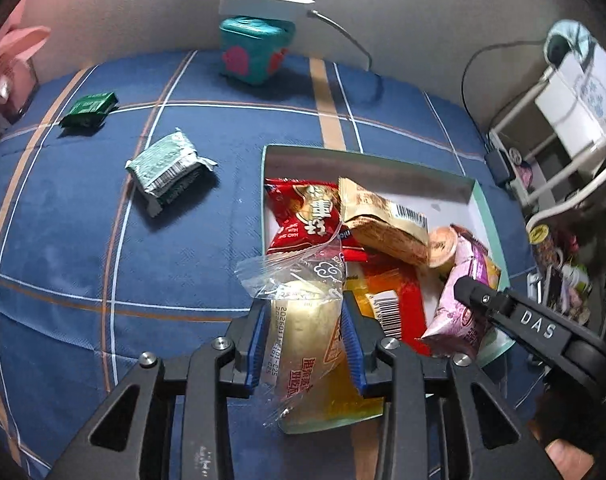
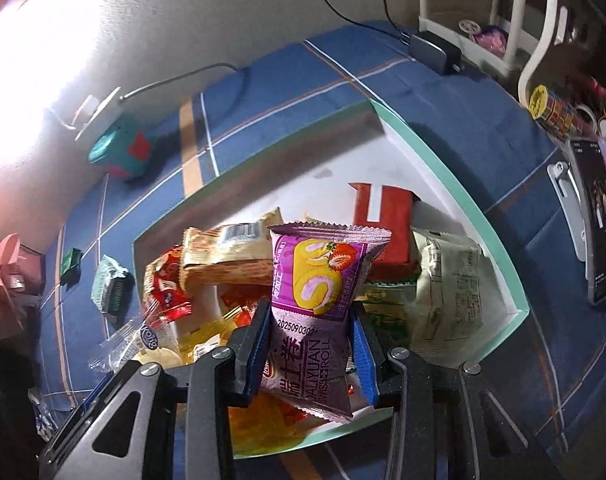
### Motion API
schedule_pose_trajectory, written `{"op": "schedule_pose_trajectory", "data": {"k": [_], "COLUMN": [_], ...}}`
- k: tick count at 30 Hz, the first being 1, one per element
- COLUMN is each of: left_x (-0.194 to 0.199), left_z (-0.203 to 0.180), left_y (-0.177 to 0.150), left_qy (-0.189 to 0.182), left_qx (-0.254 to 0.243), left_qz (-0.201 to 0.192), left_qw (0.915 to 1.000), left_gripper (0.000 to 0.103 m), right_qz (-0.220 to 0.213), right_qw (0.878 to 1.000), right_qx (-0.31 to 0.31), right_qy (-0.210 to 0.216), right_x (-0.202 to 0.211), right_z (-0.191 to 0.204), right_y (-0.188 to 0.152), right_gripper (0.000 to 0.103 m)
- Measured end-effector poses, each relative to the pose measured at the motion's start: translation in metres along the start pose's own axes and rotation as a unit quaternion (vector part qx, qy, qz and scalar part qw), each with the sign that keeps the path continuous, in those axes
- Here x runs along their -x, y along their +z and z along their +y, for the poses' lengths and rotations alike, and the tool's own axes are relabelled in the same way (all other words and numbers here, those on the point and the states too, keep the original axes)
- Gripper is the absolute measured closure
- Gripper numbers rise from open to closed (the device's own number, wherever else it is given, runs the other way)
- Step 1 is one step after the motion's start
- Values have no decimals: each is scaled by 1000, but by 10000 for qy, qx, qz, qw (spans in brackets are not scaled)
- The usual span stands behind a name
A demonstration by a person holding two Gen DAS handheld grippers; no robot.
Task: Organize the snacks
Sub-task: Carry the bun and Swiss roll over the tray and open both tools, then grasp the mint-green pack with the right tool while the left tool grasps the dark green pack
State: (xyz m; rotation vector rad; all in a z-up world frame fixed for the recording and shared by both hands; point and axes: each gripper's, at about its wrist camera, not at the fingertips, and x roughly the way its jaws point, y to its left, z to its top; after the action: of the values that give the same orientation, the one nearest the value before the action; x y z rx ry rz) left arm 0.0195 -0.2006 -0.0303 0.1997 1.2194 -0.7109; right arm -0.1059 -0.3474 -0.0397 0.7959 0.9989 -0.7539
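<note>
Lower half of clear-wrapped yellow pastry [image 1: 303, 320] hidden behind left gripper [image 1: 305, 344], clamped tight on it over near corner of mint-rimmed box [image 1: 487, 216]. Bottom of purple Swiss roll pack [image 2: 319, 304] cut off between blue pads [image 2: 361, 352] of right gripper [image 2: 311, 350], pinched shut on it, tilted down above box interior. Box floor mostly buried under red, tan and orange packets. Two green packets [image 1: 171, 168] lying well apart on blue plaid cloth [image 1: 83, 220]. Shelf contents at right too blurred to name
</note>
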Motion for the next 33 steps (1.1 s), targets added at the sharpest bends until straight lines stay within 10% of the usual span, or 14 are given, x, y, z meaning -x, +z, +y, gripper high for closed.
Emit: {"op": "schedule_pose_trajectory", "data": {"k": [3,6,8,17,22,30,33], "left_x": [-4,-3,-2,32,52,62,60], "left_z": [-2,3,9,81,149,228,249], "left_y": [-1,1,2,20,28,63,83], "left_qy": [-7,-123,-174,180,845,1499,1505], "left_qx": [-38,121,265,1110,1688,1298,1135], "left_qz": [71,131,176,-132,-378,-518,-421], "left_qw": [10000,9998,9993,9936,9813,9788,9812], "left_gripper": [67,56,36,25,25,9,8], "right_qz": [44,-15,-76,-161,-403,-417,-118], "right_qw": [10000,10000,10000,9990,9944,9721,9647], "right_qx": [-29,-28,12,419,948,2214,2468], "right_qy": [6,-10,-11,30,225,651,907], "right_x": [-2,0,4,14,27,18,-6], "right_z": [-3,-3,-2,29,75,180,216], "right_y": [-1,0,1,-3,-7,-22,-23], "right_gripper": [58,32,32,28,28,26,7]}}
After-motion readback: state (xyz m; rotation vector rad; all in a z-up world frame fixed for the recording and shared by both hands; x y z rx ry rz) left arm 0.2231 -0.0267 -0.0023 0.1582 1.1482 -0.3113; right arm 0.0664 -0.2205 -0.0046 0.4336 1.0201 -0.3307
